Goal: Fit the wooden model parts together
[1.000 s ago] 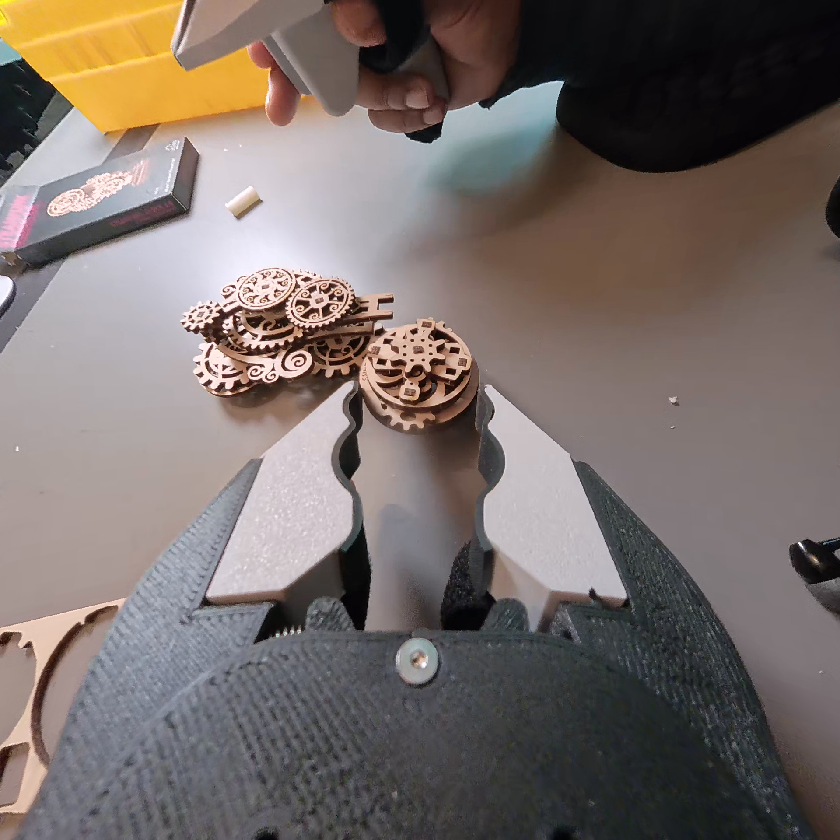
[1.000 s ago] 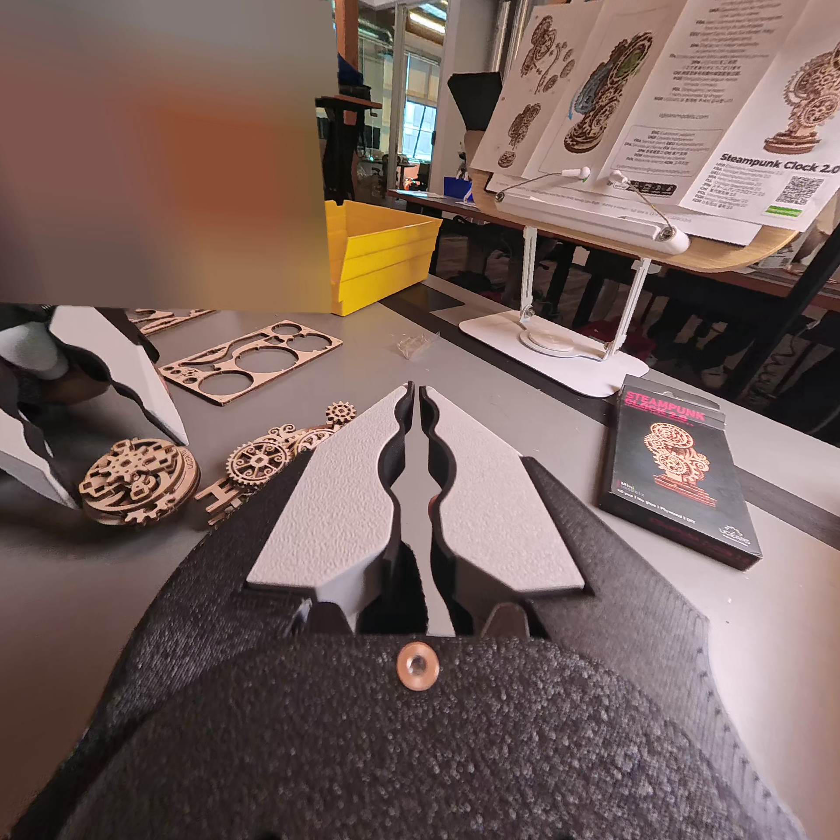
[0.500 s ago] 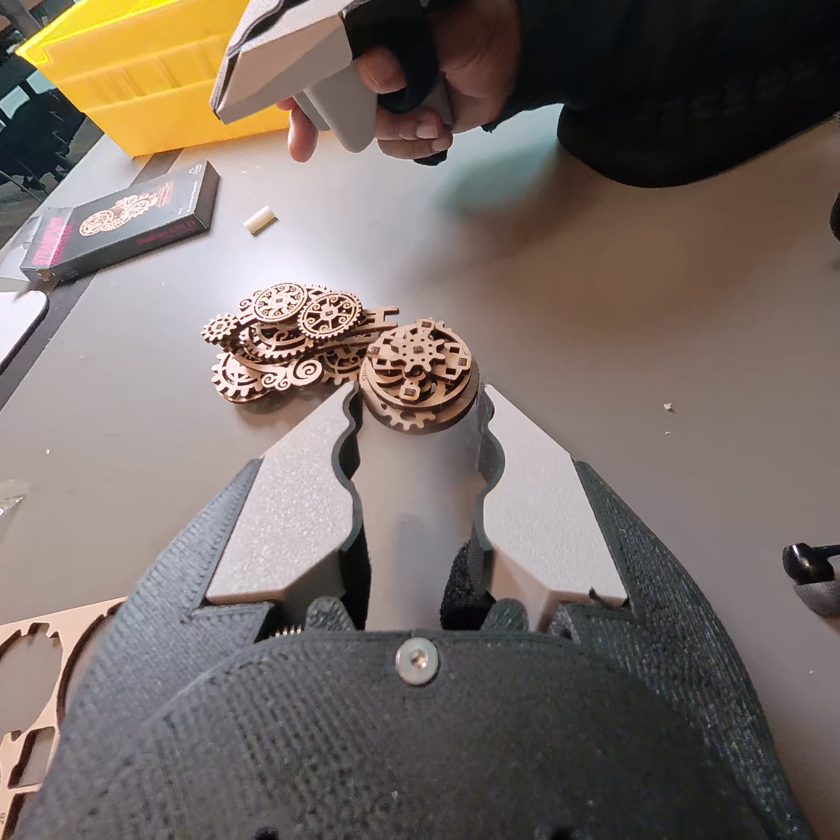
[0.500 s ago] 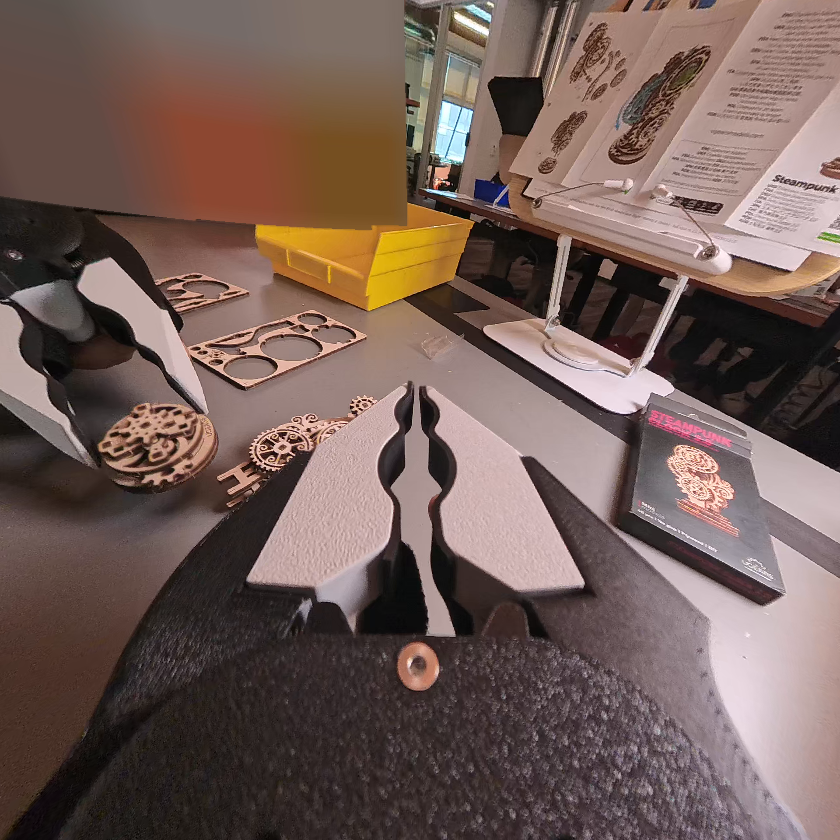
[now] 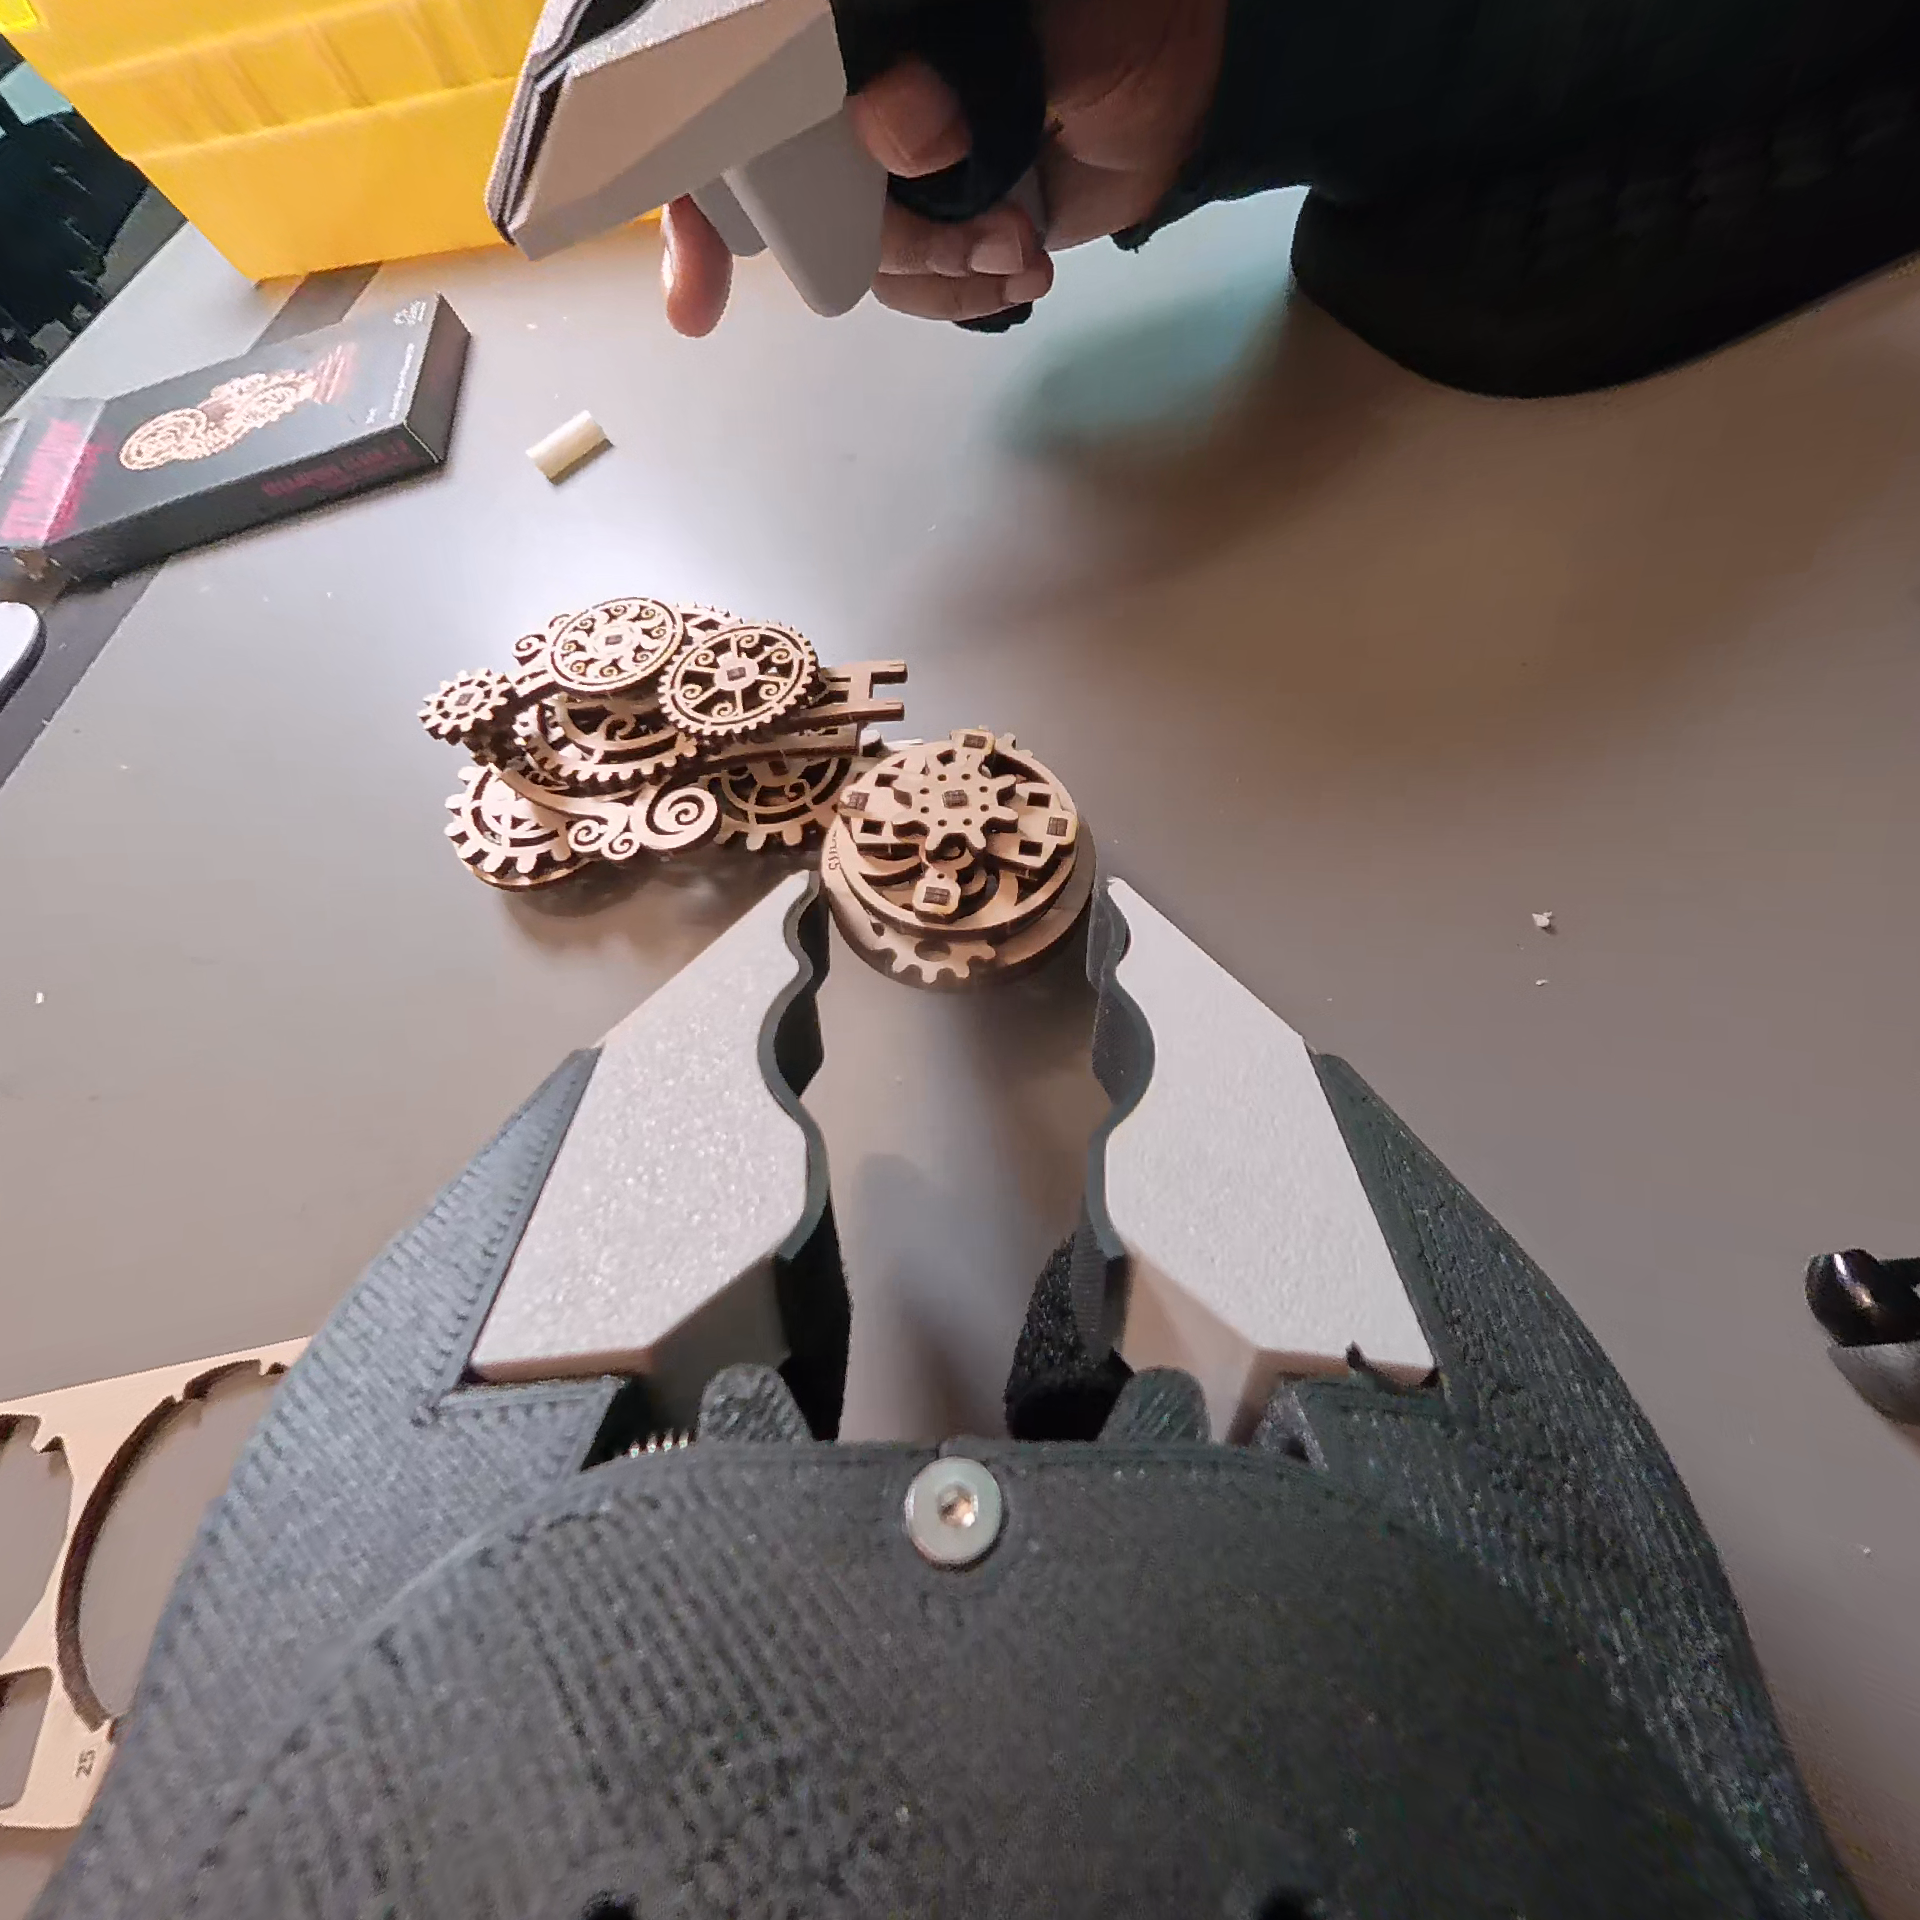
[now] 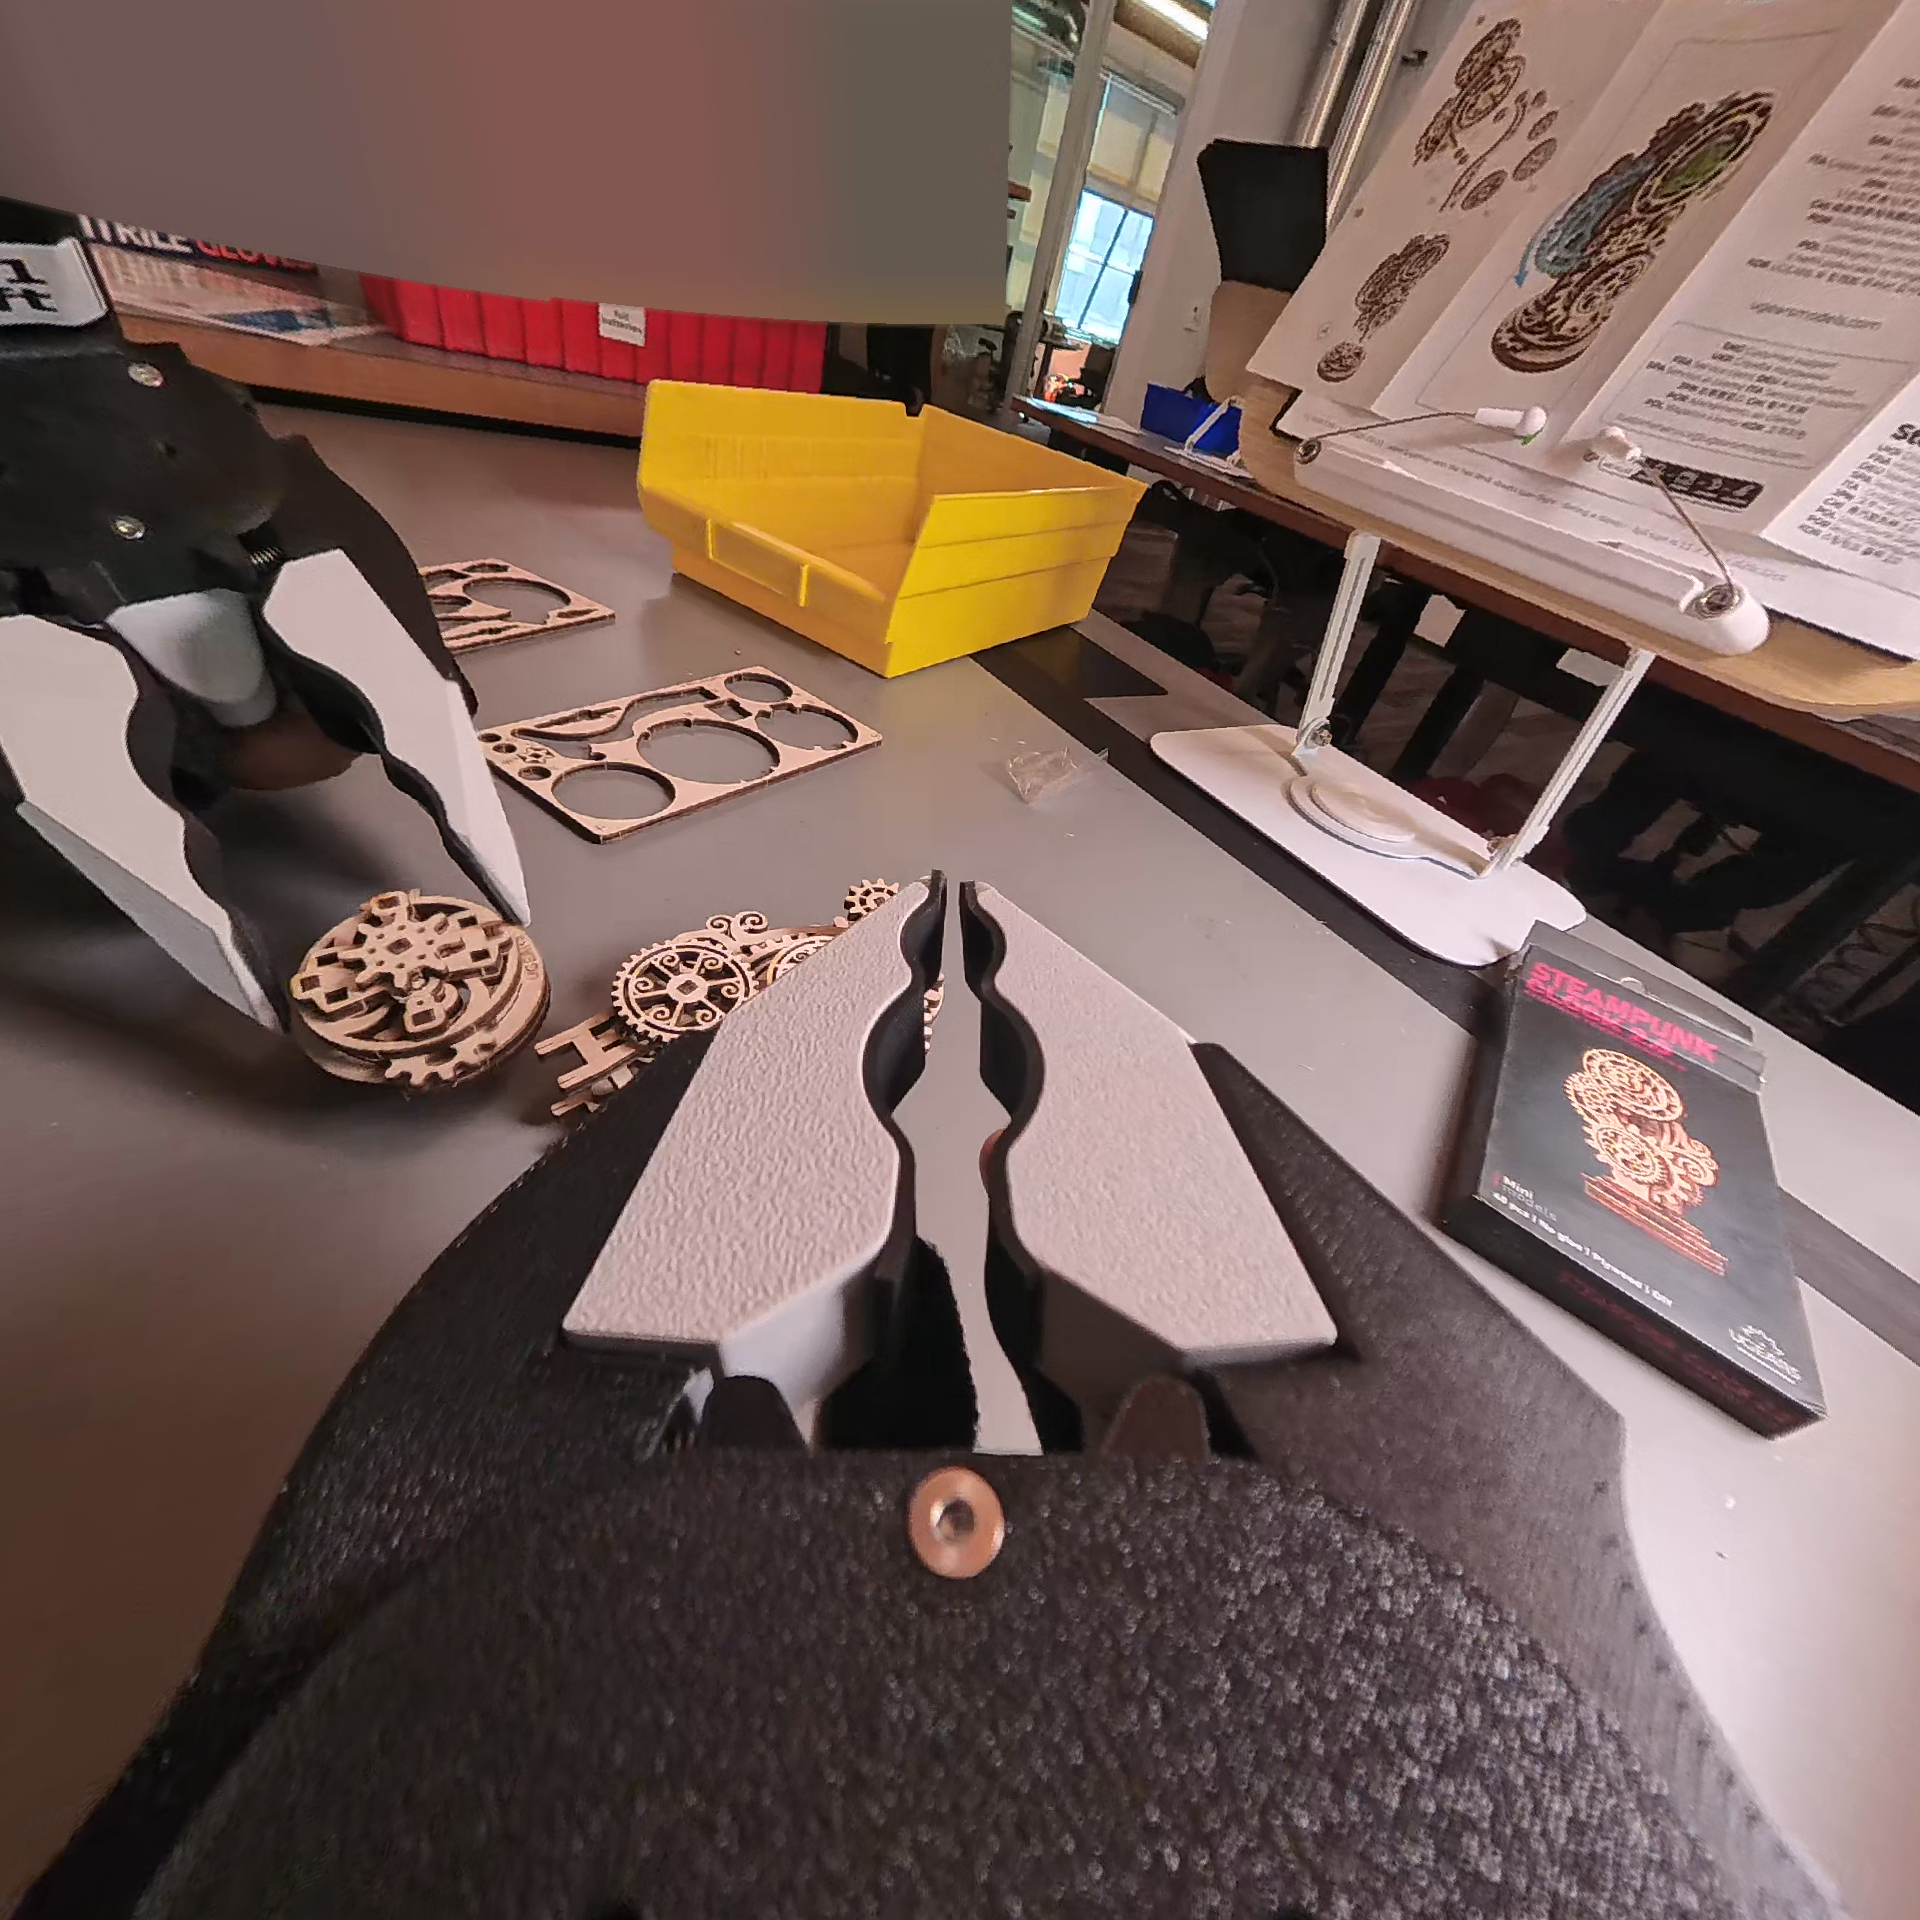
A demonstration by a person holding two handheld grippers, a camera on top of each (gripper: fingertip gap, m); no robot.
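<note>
Between the pads of the left gripper (image 5: pixel 956 914), gripped at both sides just above the grey table (image 5: pixel 1351 727): a round wooden drum (image 5: pixel 961 852) of stacked laser-cut discs, star-shaped plate on top, square pegs showing, gear teeth poking out at the lower rim. Just beside it, flat on the table, a larger wooden gear assembly (image 5: pixel 644 758) with spoked wheels, scrolls and a forked tab. Right gripper (image 6: pixel 953 894) raised nearby, jaws nearly touching, nothing between them. Compared with a second ago: drum and grip unchanged, right gripper swung round, black box (image 5: pixel 239 457) nearer.
</note>
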